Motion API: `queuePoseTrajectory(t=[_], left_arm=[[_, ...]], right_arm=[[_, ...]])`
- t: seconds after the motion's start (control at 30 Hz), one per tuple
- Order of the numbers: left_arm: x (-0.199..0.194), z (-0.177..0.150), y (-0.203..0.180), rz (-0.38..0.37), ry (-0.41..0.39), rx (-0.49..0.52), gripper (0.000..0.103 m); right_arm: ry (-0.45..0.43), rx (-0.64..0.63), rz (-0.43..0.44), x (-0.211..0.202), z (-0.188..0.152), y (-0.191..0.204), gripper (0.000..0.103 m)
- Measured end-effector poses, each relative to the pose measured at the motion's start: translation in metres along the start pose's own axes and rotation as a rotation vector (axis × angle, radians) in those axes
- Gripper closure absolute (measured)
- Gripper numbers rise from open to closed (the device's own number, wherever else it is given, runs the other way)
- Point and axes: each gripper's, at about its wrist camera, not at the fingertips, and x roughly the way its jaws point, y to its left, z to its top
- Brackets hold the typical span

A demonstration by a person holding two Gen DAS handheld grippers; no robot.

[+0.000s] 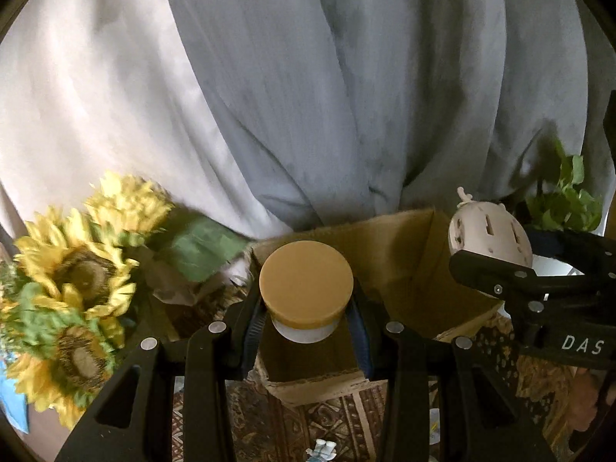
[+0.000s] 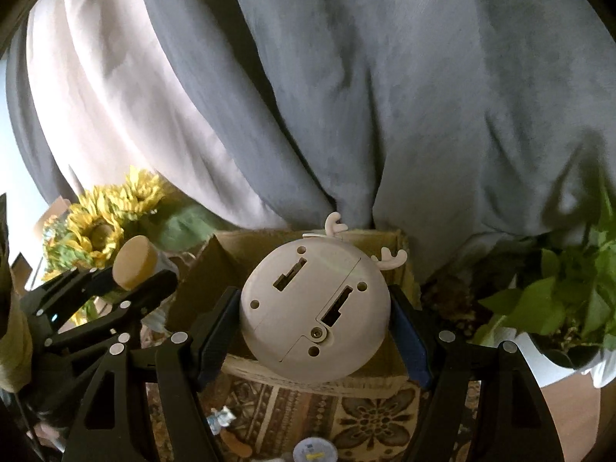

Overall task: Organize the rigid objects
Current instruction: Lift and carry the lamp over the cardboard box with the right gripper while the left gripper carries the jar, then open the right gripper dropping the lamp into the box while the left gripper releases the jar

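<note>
Gripping a jar (image 1: 306,288) just below its tan lid, the left gripper (image 1: 307,321) holds it upright above the near part of the cardboard box (image 1: 389,254). The right gripper (image 2: 313,323) clamps a round beige gadget with 2 small antlers (image 2: 313,308), its flat underside facing the camera, over the same box. Both loads hang above the open box, so the coming move is likely downward into it; neither hand looks clearly nearer. Left of the box stand sunflowers (image 1: 77,269), right of it a green potted plant (image 2: 558,300), behind it grey curtains (image 1: 346,77). Hidden by the loads is the box floor, so I cannot tell what already lies inside.
</note>
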Motion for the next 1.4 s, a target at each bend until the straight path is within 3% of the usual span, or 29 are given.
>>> queuePoseTrajectory(t=[0.33, 0.47, 0.53, 0.6, 0.73, 1.2, 1.4], left_arm=[[0.045, 0.007, 0.001, -0.064, 0.177, 0.033, 0.063], [0.056, 0.008, -0.002, -0.056, 0.221, 0.044, 0.063], [0.058, 0.008, -0.001, -0.045, 0.244, 0.039, 0.049], [0.060, 0.007, 0.000, -0.028, 0.238, 0.037, 0.041], [0.051, 0.006, 0.001, -0.013, 0.219, 0.030, 0.040], [-0.013, -0.005, -0.001, 0.078, 0.060, 0.045, 0.024], [-0.043, -0.015, -0.002, 0.092, 0.002, 0.045, 0.020]], right_arm=[[0.151, 0.025, 0.032, 0.049, 0.003, -0.010, 0.028], [0.214, 0.054, 0.054, 0.065, 0.000, -0.015, 0.028], [0.248, 0.063, 0.057, 0.073, -0.001, -0.017, 0.028], [0.268, 0.075, 0.053, 0.080, -0.001, -0.017, 0.025], [0.246, 0.076, 0.039, 0.075, 0.000, -0.018, 0.024], [0.038, 0.070, -0.080, 0.006, -0.005, -0.009, 0.023], [-0.037, 0.069, -0.116, -0.027, -0.014, -0.001, 0.017]])
